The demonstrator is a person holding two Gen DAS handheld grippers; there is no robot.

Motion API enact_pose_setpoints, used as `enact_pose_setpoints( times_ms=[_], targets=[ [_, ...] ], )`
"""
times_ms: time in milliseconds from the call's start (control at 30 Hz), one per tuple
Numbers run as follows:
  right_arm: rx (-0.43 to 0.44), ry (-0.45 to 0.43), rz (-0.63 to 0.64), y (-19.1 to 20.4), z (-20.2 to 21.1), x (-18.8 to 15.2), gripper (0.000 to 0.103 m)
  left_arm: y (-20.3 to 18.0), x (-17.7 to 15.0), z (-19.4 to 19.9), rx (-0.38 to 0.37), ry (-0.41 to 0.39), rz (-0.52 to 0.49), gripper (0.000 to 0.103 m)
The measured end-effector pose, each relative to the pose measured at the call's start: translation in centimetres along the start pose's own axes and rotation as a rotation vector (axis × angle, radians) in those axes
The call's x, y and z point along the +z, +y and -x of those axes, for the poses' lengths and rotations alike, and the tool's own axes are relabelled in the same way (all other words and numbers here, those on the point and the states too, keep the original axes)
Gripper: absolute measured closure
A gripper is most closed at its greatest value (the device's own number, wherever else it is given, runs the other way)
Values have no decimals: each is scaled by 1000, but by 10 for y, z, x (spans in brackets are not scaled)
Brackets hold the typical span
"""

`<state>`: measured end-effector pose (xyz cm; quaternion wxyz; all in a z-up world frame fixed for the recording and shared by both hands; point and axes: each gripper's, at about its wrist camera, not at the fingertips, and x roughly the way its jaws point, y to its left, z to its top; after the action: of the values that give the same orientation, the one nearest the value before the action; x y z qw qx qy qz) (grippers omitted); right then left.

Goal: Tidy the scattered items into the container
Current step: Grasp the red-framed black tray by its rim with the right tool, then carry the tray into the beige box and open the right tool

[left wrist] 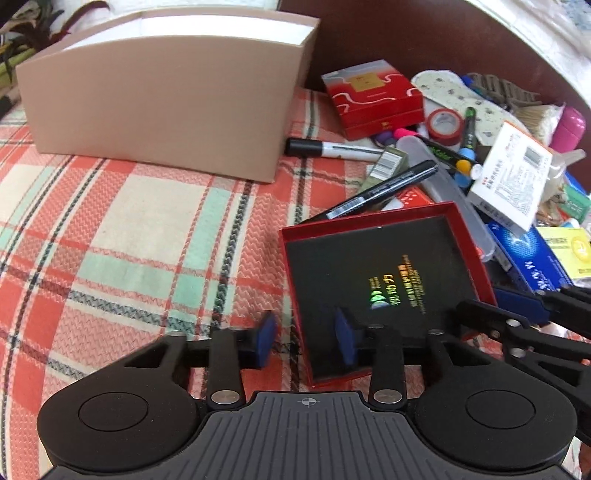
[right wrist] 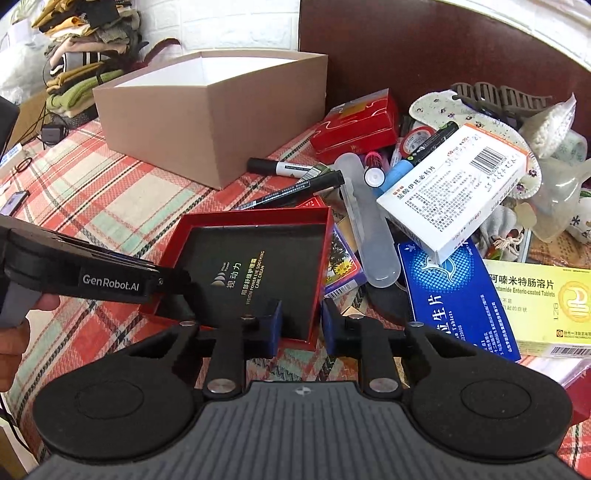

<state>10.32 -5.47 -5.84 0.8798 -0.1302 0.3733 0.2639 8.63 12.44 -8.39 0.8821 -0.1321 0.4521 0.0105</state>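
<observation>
Left gripper [left wrist: 306,341] astride red tray [left wrist: 291,266] wall

A plaid tablecloth [left wrist: 110,221] fronts a dark headboard [right wrist: 424,44] and white brick-pattern wall [right wrist: 221,26].

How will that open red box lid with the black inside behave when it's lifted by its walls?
The red lid looks like thin card and empty, so probably light. Gripped on two opposite walls by the left gripper and right gripper, it may flex. Its shallow walls give the fingers little hold, so it could slip.
</observation>
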Motion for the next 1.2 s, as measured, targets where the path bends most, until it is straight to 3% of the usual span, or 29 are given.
enact_pose_setpoints(
  times_ms=[100, 133, 167, 233, 267, 467, 633, 933, 1200],
  targets=[
    [-4, -4, 4, -1, -9, 0, 76, 4, -1, 3, -12, 0, 20, 92],
    [3, -2, -11, -4, -12, 0, 76, 5, -2, 5, -5, -2, 25, 100],
    [10, -5, -26, -6, -12, -1, 81, 6, -3, 8, 1, -5, 30, 103],
    [9, -12, -43, -7, -4, -5, 96, 7, -8, 14, 13, -9, 36, 103],
    [12, -15, -44, -6, 0, -7, 97, 8, -12, 17, 11, -11, 42, 103],
    [19, -36, -39, 1, 19, -15, 97, 7, -23, 38, 8, -49, 51, 103],
    [28, -96, -20, 8, 40, -2, 97, 9, -13, 70, 13, -131, 44, 103],
    [61, -249, 23, 36, 55, 97, 97, 34, 73, 128, 101, -317, 7, 103],
    [91, -220, 3, 68, -18, 196, 95, 95, 170, 96, 191, -313, 14, 103]
  ],
)
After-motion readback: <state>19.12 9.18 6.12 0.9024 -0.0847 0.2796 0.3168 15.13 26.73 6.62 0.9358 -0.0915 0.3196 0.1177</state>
